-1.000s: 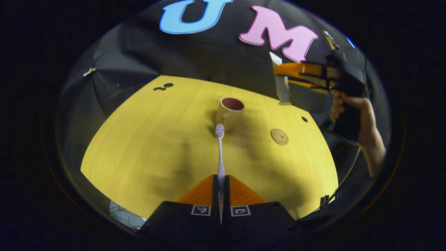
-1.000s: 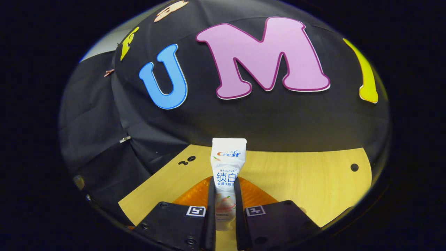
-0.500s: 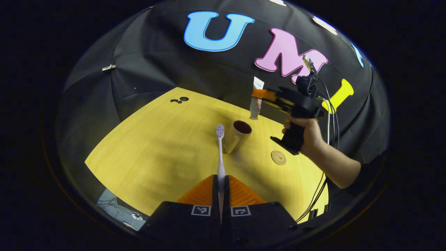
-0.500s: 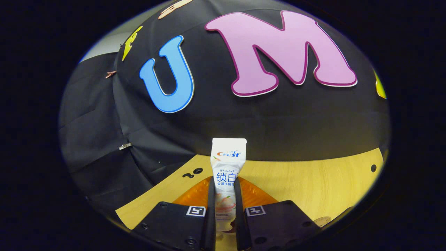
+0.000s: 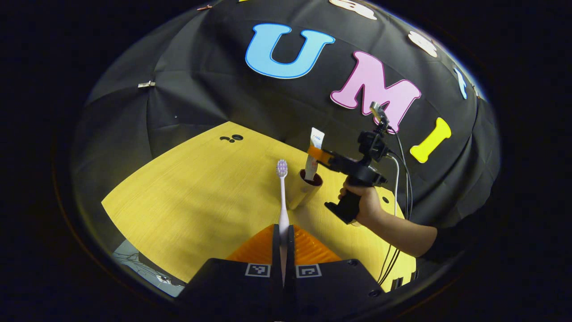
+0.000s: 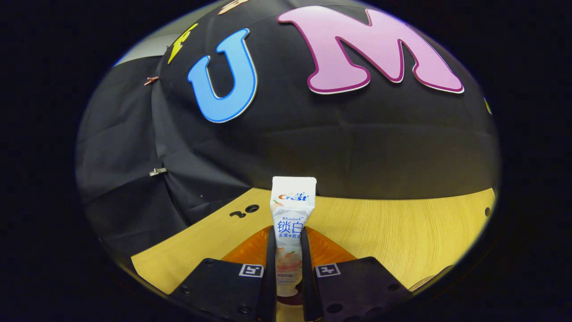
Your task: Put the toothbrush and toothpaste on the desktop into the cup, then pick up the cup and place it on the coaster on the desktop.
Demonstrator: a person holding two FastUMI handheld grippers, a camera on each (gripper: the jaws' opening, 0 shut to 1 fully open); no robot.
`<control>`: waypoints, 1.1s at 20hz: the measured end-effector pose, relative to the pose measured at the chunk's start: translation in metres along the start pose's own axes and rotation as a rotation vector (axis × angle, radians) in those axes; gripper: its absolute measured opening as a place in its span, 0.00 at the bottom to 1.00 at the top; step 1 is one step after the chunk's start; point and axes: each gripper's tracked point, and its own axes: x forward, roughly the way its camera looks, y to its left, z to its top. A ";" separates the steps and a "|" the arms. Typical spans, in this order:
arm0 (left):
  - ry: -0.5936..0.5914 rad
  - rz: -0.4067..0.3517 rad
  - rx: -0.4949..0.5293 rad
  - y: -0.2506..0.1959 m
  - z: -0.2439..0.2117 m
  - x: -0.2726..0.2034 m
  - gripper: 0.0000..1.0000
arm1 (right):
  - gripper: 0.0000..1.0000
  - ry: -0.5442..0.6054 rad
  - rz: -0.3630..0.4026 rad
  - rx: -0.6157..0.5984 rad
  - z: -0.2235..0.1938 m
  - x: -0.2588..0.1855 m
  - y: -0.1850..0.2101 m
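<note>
1. The toothbrush (image 5: pixel 282 197) is clamped between the closed fingers of the left claw (image 5: pixel 283 232), head up, above the desk (image 5: pixel 187 197).
2. The toothpaste (image 6: pixel 291 223) is pinched upright in the right claw (image 6: pixel 288 264).
3. Its lower end has been brought from beside the cup (image 5: pixel 304 190) into the cup's mouth.

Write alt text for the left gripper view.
The left gripper holds a toothbrush upright over a yellow desktop. Beyond it, a hand with the right gripper lowers a toothpaste tube into the mouth of a cup.
</note>
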 end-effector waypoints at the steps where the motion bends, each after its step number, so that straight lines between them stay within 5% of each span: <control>1: -0.004 -0.008 0.006 -0.002 0.000 0.001 0.07 | 0.27 0.002 0.001 -0.003 -0.004 0.000 -0.001; 7: 0.022 -0.027 0.060 -0.012 -0.011 0.004 0.06 | 0.27 0.050 -0.003 -0.014 -0.042 -0.004 -0.007; 9: 0.028 -0.032 0.062 -0.017 -0.014 0.007 0.06 | 0.36 0.051 0.014 0.000 -0.042 -0.008 -0.003; 11: 0.027 -0.037 0.059 -0.021 -0.016 0.009 0.06 | 0.61 0.063 0.021 -0.001 -0.042 -0.014 -0.003; 13: 0.019 -0.046 0.060 -0.027 -0.016 0.013 0.06 | 0.57 0.077 0.024 0.021 -0.039 -0.026 -0.006; 15: 0.004 -0.052 0.064 -0.032 -0.012 0.019 0.06 | 0.86 0.075 0.021 0.036 -0.033 -0.038 -0.010; 17: -0.023 -0.058 0.070 -0.037 -0.003 0.026 0.06 | 0.98 0.064 0.008 0.032 -0.020 -0.055 -0.019; 22: -0.130 -0.111 0.084 -0.059 0.035 0.052 0.07 | 0.98 0.008 -0.059 0.016 0.014 -0.104 -0.056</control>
